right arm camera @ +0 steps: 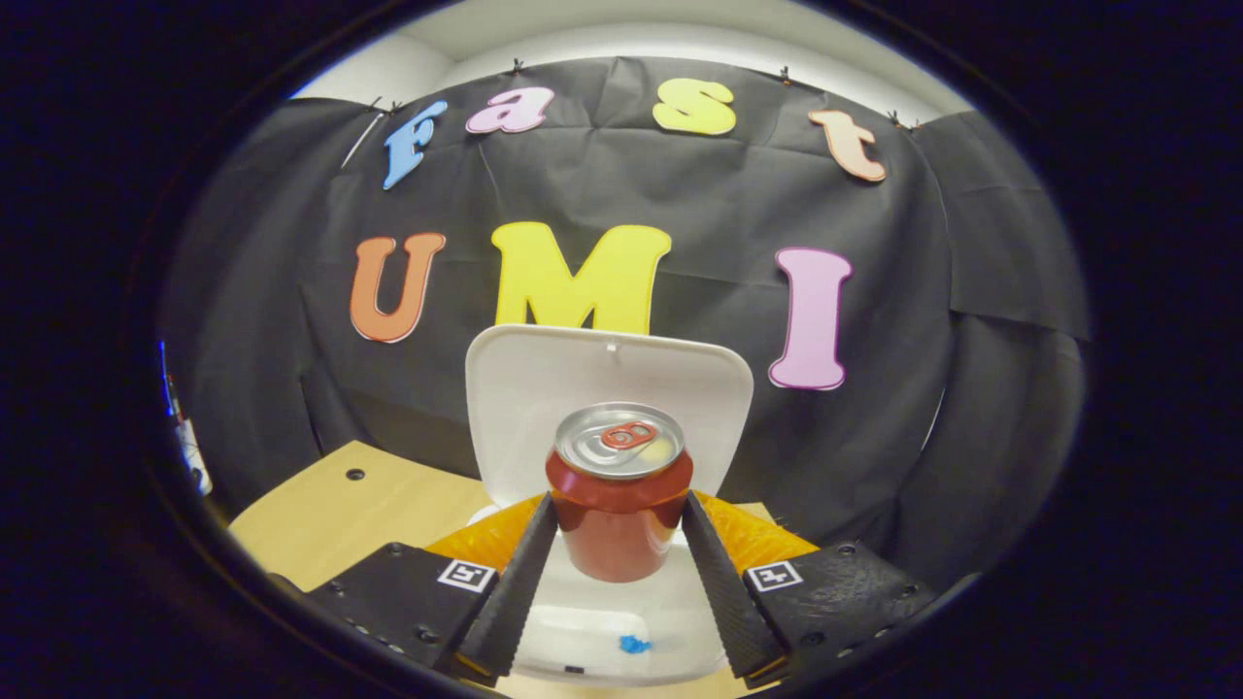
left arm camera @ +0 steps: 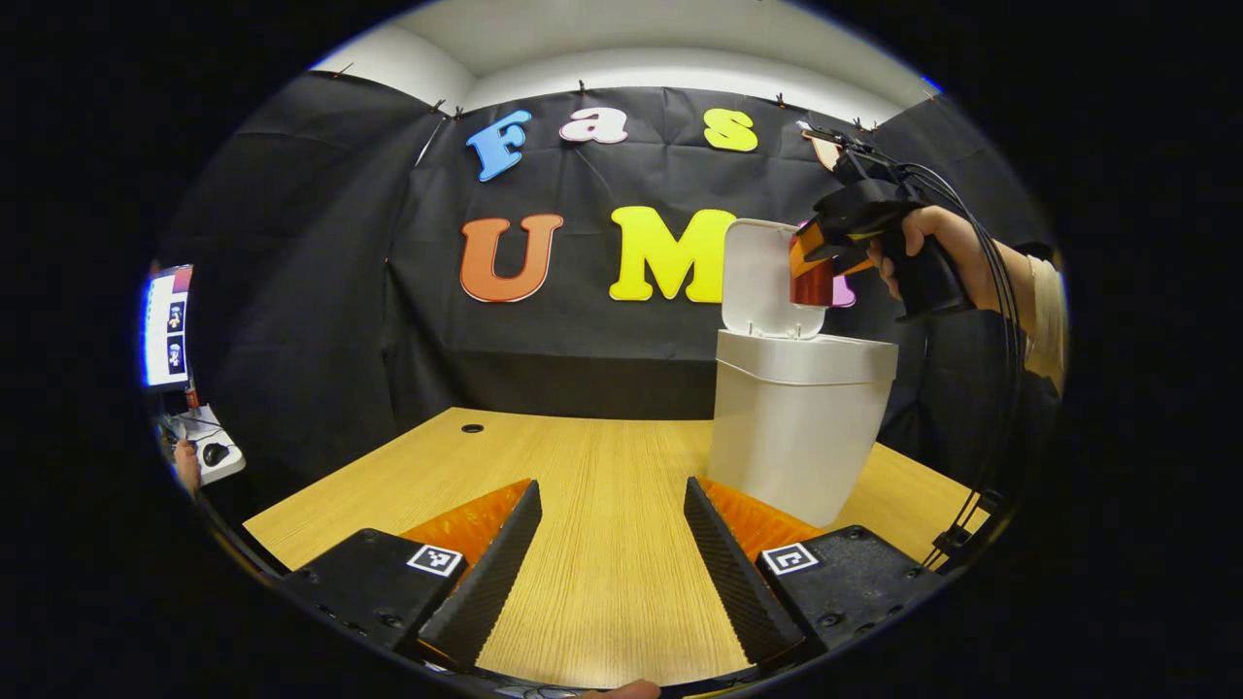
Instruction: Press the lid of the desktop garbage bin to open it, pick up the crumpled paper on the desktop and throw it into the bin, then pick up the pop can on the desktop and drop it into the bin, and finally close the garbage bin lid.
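Right gripper [right arm camera: 617,544] clamped on red pop can [right arm camera: 619,490], held upright over open white garbage bin [left arm camera: 801,427], lid [right arm camera: 610,388] raised, ready for dropping. Left gripper [left arm camera: 612,544] spread apart, idle above desktop [left arm camera: 602,466].

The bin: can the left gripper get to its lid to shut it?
Probably not yet. The left gripper is open and low over the table, while the right gripper holds the can right at the raised lid.
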The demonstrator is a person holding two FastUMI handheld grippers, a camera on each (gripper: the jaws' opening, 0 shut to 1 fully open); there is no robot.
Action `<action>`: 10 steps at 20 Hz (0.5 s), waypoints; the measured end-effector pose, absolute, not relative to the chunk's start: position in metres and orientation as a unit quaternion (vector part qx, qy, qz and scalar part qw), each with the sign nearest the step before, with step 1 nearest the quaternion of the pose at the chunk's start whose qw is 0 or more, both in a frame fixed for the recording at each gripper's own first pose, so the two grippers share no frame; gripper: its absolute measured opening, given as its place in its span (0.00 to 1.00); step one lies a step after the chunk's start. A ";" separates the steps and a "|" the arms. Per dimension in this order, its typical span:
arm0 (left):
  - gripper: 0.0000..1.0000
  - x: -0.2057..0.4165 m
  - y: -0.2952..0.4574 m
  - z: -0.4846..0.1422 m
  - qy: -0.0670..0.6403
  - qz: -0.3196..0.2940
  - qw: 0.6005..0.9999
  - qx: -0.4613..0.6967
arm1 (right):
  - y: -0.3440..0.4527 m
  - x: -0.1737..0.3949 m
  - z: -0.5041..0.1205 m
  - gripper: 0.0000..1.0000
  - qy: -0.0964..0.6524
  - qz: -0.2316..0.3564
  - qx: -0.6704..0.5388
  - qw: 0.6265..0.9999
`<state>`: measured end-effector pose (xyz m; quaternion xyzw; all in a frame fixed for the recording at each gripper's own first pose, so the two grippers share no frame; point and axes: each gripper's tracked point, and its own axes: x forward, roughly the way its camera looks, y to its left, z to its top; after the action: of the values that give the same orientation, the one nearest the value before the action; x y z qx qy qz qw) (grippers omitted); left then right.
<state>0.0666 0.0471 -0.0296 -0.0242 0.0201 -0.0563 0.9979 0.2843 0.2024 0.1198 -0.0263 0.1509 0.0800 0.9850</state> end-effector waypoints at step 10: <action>0.96 0.062 0.029 -0.036 0.031 -0.080 0.996 -0.019 | 0.221 0.274 0.151 0.89 0.121 0.111 -0.024 0.986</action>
<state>0.0622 0.0289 -0.0360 -0.0194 0.0315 -0.0796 0.9961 0.2736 0.2206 0.1514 -0.0242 0.1215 0.1111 0.9861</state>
